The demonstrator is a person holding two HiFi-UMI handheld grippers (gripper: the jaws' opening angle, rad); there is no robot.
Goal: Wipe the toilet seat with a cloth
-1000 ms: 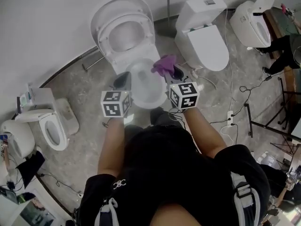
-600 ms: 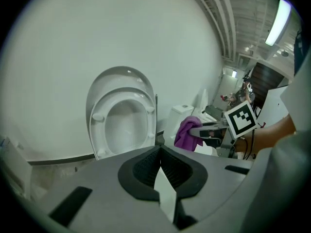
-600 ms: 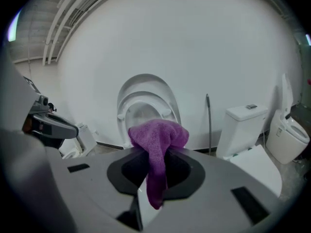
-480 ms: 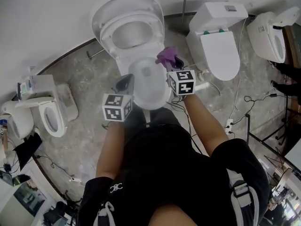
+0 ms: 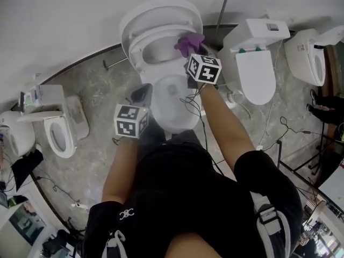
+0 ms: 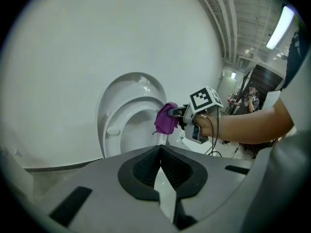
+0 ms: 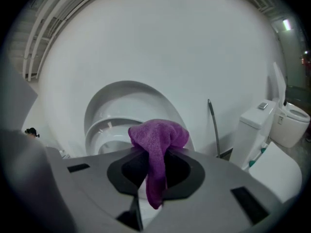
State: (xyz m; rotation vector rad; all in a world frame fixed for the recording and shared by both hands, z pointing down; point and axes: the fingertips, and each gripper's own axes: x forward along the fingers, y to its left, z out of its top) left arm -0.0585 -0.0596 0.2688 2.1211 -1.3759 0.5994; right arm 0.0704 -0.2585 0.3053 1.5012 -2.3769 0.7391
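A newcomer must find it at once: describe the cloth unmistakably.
Start at the middle toilet against the white wall, lid and seat raised. By its raised seat the right gripper is shut on the cloth. It is crumpled and purple, amid white fixtures.

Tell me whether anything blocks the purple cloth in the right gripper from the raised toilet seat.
Nothing visible does. The right gripper holds the cloth close in front of the raised seat, with nothing in between. The left gripper, shut and empty, sits aside by the bowl.
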